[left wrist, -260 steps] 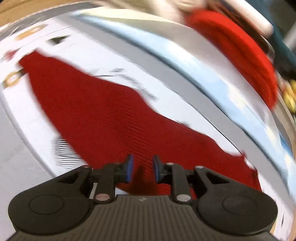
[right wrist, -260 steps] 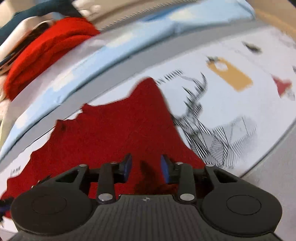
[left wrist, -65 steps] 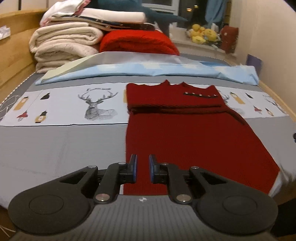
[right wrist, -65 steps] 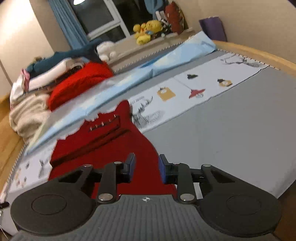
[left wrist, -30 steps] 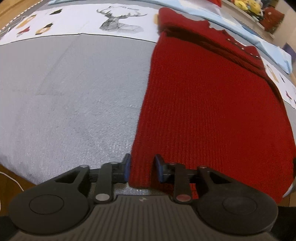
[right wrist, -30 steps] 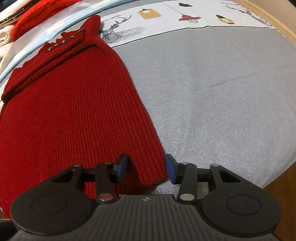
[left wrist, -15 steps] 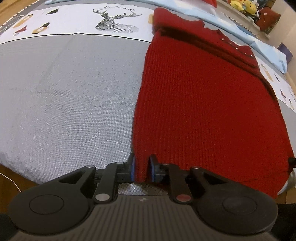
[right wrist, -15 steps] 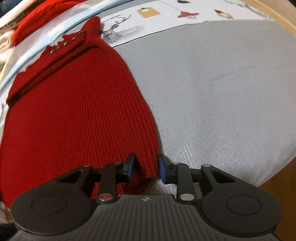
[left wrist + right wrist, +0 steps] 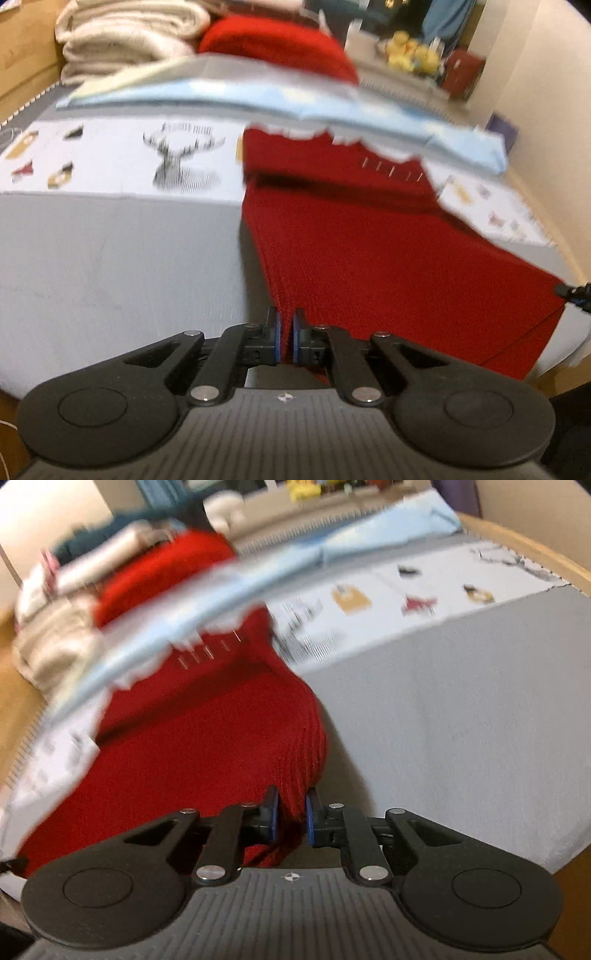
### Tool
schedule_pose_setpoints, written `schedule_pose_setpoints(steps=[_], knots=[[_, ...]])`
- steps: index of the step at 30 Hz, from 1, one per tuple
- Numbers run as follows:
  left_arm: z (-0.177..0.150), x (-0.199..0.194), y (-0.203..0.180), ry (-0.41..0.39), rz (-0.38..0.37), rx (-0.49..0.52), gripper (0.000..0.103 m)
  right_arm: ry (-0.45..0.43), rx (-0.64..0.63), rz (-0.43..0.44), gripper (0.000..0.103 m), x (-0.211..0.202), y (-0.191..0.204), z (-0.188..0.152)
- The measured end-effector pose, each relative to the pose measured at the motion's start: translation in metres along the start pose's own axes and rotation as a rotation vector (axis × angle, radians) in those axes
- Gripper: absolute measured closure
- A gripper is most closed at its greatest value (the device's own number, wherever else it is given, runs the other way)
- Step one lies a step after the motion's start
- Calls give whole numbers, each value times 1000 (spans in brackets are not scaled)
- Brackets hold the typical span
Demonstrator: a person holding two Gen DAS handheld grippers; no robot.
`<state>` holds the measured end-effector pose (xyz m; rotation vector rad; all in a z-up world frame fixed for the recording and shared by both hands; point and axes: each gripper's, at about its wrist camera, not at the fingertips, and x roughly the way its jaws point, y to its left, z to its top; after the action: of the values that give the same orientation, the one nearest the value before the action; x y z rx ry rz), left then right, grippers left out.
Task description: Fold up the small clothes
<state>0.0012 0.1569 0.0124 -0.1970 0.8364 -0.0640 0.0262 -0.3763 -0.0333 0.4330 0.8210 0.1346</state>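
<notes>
Now both grippers pinch the near hem of the red sweater [image 9: 388, 251] — the left gripper [image 9: 285, 338] at its left corner, the right gripper [image 9: 291, 819] at its right corner, jaws just closed onto the knit. Its lower part hangs lifted off the grey bedspread [image 9: 110, 258] — its collar end lies near the light-blue sheet [image 9: 295, 99].

Both cams ride right behind their own fingers, looking forward and tilted down across the grey bed cover [image 9: 110, 258]. Left one sits at the near left corner of the red ribbed knit garment [image 9: 369, 258], right one at its near right corner [image 9: 184, 757]. Both frames share that knit, the light blue folded sheet [image 9: 295, 99] and the folded stack behind it, all blurry.
</notes>
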Motion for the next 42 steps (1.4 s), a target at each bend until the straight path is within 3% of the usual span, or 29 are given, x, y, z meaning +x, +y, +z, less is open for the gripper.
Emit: schedule_pose_setpoints(steps=[4, 11, 15, 17, 21, 26, 28, 29, 30, 31, 32, 34, 37, 39, 42], knots=[[15, -53, -3, -65, -57, 6, 98, -96, 13, 88, 91, -43, 11, 13], [20, -146, 10, -69, -129, -27, 98, -187, 30, 186, 96, -145, 7, 19], [31, -140, 25, -67, -144, -89, 98, -207, 61, 187, 98, -174, -3, 26], [43, -106, 27, -33, -130, -105, 98, -178, 89, 203, 98, -158, -7, 34], [74, -18, 36, 44, -62, -95, 98, -101, 55, 126, 98, -83, 3, 48], [98, 73, 73, 41, -22, -183, 94, -40, 99, 49, 97, 17, 2, 85], [92, 90, 88, 5, 27, -220, 88, -28, 131, 29, 91, 50, -3, 93], [84, 100, 97, 40, 36, -255, 81, -39, 135, 5, 91, 62, -6, 93], [84, 112, 103, 130, 56, -287, 79, -56, 129, -26, 91, 69, -8, 90], [82, 115, 106, 148, 44, -316, 78, -62, 113, -59, 90, 77, -10, 84], [82, 116, 107, 136, 17, -323, 75, -15, 111, -83, 87, 85, -13, 80], [81, 121, 102, 145, -11, -276, 61, 22, 150, -70, 79, 94, -19, 77], [69, 138, 100, 208, -1, -226, 58, 59, 118, -70, 61, 107, -18, 66], [63, 148, 97, 259, 2, -225, 58, 146, 84, -102, 60, 124, -18, 54], [68, 153, 90, 224, -9, -217, 58, 223, 105, -88, 59, 139, -18, 45]])
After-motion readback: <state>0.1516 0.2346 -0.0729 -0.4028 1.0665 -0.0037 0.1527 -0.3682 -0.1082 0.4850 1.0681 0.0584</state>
